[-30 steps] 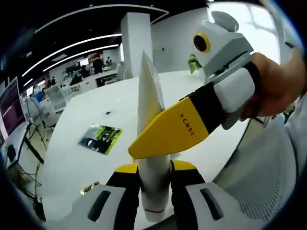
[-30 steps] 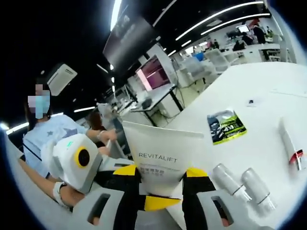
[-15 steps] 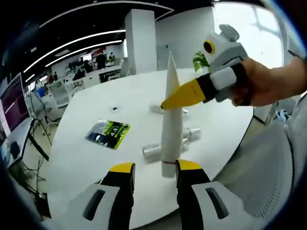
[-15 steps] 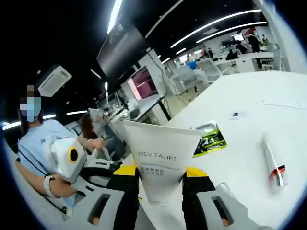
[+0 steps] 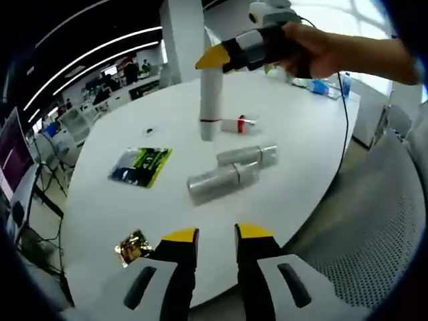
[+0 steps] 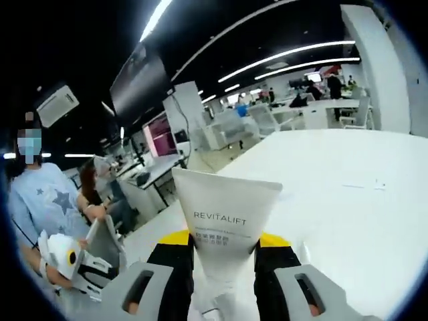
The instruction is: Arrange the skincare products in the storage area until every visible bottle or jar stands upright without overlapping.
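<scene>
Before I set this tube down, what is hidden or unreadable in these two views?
- White tube: in the left gripper view, too far to tell whether its red-banded cap end touches the table.
- Right gripper view: the tube blocks the landing spot; small print under REVITALIFT is unreadable.
- Small red-and-white item behind the tube: too small to identify.
- Two lying silver bottles: labels illegible.

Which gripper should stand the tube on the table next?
Right. The right gripper is already shut on the white tube, held cap-down over the table. The left gripper is empty, with its jaws apart.
</scene>
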Tool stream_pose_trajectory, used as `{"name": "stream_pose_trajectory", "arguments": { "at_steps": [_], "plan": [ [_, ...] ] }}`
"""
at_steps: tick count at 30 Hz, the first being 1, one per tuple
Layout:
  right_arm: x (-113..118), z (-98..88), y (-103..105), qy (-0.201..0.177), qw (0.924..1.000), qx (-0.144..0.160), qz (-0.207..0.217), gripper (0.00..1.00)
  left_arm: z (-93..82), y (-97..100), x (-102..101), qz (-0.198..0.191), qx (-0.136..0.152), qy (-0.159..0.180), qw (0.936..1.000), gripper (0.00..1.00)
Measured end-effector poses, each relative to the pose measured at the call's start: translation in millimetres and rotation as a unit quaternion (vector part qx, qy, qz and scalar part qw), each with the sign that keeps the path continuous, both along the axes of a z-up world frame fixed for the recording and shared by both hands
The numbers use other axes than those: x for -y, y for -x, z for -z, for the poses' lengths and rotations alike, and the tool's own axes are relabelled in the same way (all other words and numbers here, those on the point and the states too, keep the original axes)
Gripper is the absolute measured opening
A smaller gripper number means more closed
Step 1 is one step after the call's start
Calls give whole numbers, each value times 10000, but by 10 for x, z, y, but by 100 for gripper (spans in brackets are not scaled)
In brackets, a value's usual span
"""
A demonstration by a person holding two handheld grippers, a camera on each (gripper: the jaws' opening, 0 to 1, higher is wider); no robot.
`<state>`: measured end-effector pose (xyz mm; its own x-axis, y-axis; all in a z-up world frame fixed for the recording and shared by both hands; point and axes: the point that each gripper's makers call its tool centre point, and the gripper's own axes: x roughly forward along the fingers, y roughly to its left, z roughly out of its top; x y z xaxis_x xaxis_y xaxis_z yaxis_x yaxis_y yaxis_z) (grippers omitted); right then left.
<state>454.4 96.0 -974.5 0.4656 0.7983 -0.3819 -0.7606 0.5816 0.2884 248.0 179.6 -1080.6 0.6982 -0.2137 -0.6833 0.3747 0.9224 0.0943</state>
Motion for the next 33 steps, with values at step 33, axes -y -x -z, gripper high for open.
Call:
{"name": "stream_pose_trajectory", "arguments": {
  "at_steps": [33],
  "plan": [
    [155, -693, -1346, 662, 9832, 1272, 1133, 26, 80, 103, -49, 132, -122, -269, 9995, 22]
  ]
}}
